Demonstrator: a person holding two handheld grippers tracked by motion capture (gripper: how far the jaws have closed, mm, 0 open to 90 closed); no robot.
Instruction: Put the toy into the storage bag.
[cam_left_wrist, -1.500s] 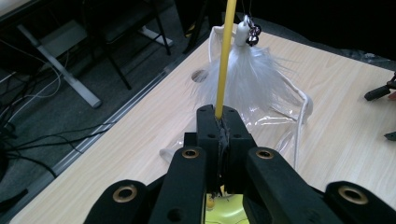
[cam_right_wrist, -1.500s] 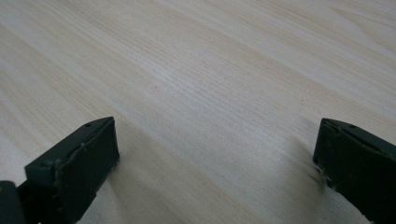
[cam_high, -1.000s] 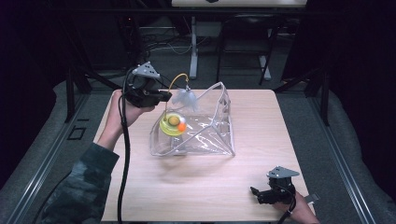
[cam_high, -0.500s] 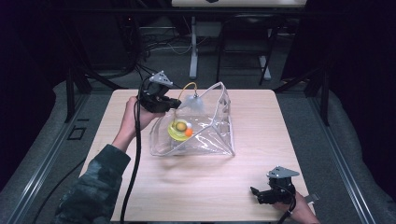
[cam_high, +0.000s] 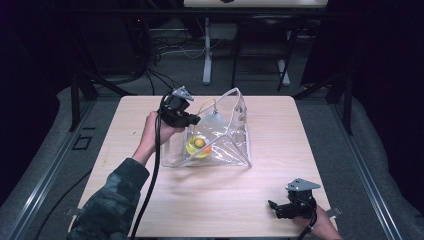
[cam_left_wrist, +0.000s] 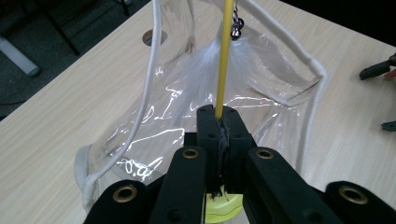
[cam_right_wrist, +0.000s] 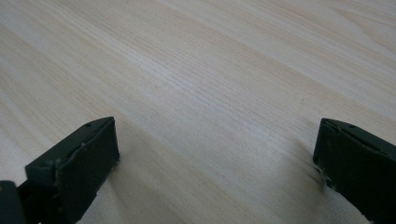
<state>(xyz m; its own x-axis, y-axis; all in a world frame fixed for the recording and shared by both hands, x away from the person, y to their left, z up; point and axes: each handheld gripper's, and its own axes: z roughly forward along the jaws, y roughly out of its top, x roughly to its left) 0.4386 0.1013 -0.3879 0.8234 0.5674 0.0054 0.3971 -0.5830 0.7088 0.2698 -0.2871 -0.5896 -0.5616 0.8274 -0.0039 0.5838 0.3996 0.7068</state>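
Observation:
A clear plastic bag with white piping stands open on the wooden table. My left gripper is at the bag's left mouth, shut on a thin yellow wand. The wand runs into the bag and ends in a white feather tuft with a small bell. A yellow-green toy with an orange ball lies in the bag's bottom. My right gripper rests near the table's front right edge. Its jaws stand open over bare wood.
A round cable hole sits in the tabletop past the bag. Dark floor, cables and metal stands surround the table. The other gripper's jaw tips show at the right edge of the left gripper view.
The left hand has moved right and down to the bag's mouth, carrying the wand and feather inside. The right gripper has stayed put.

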